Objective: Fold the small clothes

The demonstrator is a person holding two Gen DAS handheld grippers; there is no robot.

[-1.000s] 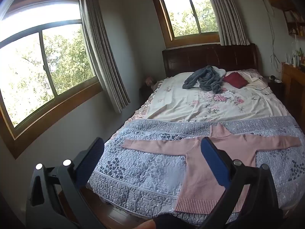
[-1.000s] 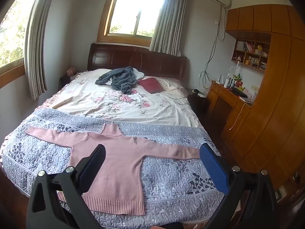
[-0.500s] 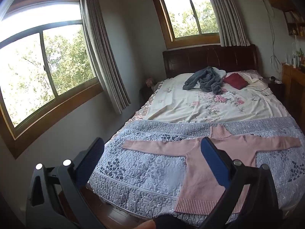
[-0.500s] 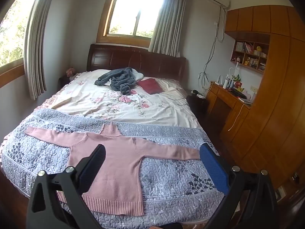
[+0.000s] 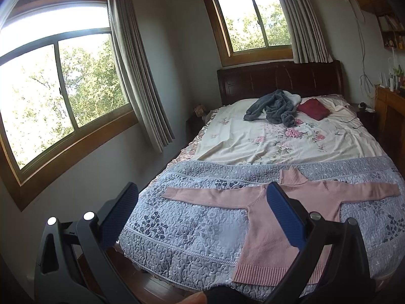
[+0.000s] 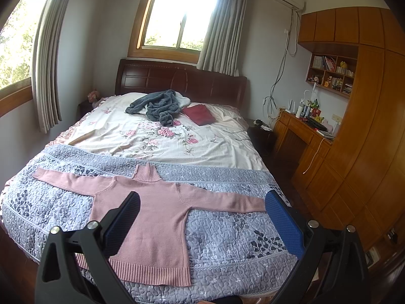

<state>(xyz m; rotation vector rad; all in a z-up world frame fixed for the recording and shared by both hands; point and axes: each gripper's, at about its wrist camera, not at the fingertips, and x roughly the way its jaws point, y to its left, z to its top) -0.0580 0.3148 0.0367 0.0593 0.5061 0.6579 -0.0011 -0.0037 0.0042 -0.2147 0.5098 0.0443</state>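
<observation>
A pink knit sweater (image 5: 268, 238) (image 6: 157, 217) lies flat on the blue quilt (image 5: 192, 223) (image 6: 227, 230) at the foot of the bed, both sleeves spread out sideways and its collar pointing toward the headboard. My left gripper (image 5: 201, 200) hangs open above the bed's near left corner, short of the sweater, with nothing between its fingers. My right gripper (image 6: 202, 205) is open too, held above the sweater's body and right sleeve without touching the cloth.
Further up the bed, on the floral sheet (image 6: 162, 139), lie a grey crumpled garment (image 6: 157, 106) and a dark red pillow (image 6: 198, 114). A wooden desk (image 6: 301, 131) and wardrobe (image 6: 367, 131) stand to the right. Windows and curtains line the left wall.
Both views have drifted very slightly; the sweater lies as before and both grippers stay open.
</observation>
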